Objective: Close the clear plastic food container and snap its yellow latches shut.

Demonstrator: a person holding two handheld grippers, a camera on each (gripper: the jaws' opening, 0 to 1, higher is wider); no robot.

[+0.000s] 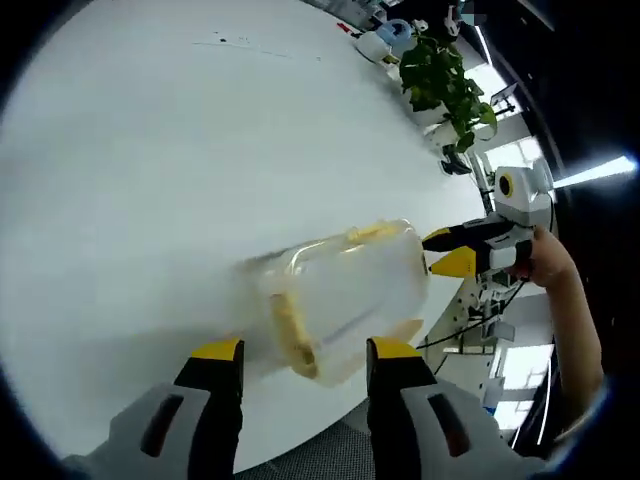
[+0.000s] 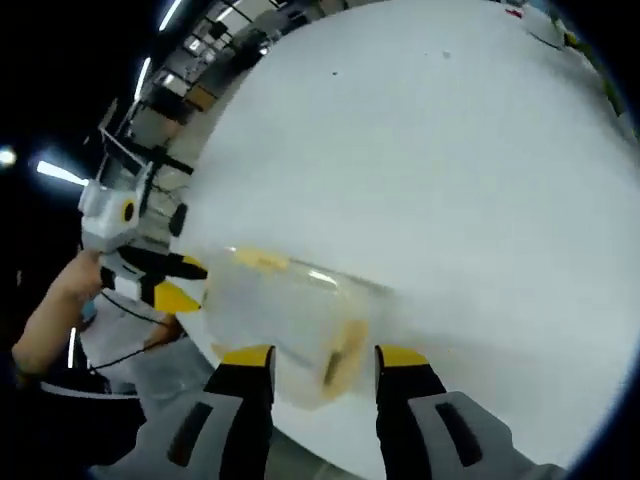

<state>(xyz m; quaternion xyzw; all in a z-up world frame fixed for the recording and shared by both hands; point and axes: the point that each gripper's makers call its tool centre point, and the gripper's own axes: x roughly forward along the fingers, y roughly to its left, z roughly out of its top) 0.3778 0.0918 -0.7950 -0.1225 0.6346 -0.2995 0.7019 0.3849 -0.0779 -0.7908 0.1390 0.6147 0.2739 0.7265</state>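
The clear plastic food container (image 1: pixel 345 290) lies on the white table (image 1: pixel 150 150), blurred, with a yellow latch (image 1: pixel 290 335) at its near end and another yellow latch (image 1: pixel 375 232) at the far end. My left gripper (image 1: pixel 305 352) is open, its jaws standing either side of the near end. My right gripper (image 1: pixel 447 252) comes in from the right at the far end, held by a hand (image 1: pixel 550 262). In the right gripper view the container (image 2: pixel 285 305) sits just ahead of my open right gripper (image 2: pixel 325 357), with the left gripper (image 2: pixel 180 283) beyond it. Whether the latches are snapped is unclear.
A leafy potted plant (image 1: pixel 445 75) and small items (image 1: pixel 385 40) stand at the table's far edge. The table's near edge (image 1: pixel 330 425) runs just under the container. Office furniture and ceiling lights (image 2: pixel 150 70) lie beyond the table.
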